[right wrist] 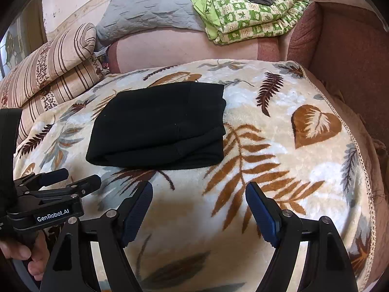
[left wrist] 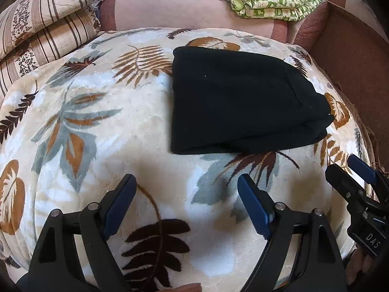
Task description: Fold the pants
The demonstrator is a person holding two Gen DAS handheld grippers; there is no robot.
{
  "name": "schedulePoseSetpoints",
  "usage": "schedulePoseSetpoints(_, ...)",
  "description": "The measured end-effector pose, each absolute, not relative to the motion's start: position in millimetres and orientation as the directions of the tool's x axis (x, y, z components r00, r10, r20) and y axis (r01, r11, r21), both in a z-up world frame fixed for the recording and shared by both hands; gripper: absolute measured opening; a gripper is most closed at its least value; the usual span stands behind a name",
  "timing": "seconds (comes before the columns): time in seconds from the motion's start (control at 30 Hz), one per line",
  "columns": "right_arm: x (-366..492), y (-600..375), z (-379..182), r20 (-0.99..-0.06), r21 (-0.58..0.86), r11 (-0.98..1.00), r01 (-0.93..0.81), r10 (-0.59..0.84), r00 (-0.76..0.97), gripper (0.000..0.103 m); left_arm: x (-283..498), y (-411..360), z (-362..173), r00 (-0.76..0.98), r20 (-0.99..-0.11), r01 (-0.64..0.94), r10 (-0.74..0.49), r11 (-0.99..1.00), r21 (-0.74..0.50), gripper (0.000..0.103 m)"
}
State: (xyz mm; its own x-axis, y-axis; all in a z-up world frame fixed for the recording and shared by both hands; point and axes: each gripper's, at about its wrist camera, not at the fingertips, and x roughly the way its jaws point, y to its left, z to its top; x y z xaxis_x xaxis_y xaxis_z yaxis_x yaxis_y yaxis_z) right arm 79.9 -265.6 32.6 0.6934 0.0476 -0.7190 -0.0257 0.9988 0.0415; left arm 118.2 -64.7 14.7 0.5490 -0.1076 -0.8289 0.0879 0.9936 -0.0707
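The black pants [left wrist: 240, 102] lie folded into a compact stack on the leaf-patterned blanket [left wrist: 97, 121]; they also show in the right wrist view [right wrist: 160, 126]. My left gripper [left wrist: 187, 185] is open and empty, hovering over the blanket short of the pants' near edge. My right gripper [right wrist: 199, 192] is open and empty, also short of the pants. The right gripper shows at the right edge of the left wrist view [left wrist: 345, 168]. The left gripper shows at the lower left of the right wrist view [right wrist: 77, 177].
Striped pillows [left wrist: 41, 29] are stacked at the back left. A folded green checked blanket [right wrist: 250, 12] and a grey quilt [right wrist: 150, 12] lie on the sofa back. A reddish sofa armrest [right wrist: 345, 56] rises at the right. The blanket's fringed edge [right wrist: 359, 160] runs down the right.
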Motion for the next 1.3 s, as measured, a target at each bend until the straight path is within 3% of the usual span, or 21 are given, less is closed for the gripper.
schedulePoseSetpoints(1.3,75.1,-262.4,40.9,-0.695,0.051,0.998,-0.031,0.058,0.717,0.08,115.5,-70.2,20.2,0.576,-0.813,0.106,-0.086,0.994,-0.031,0.09)
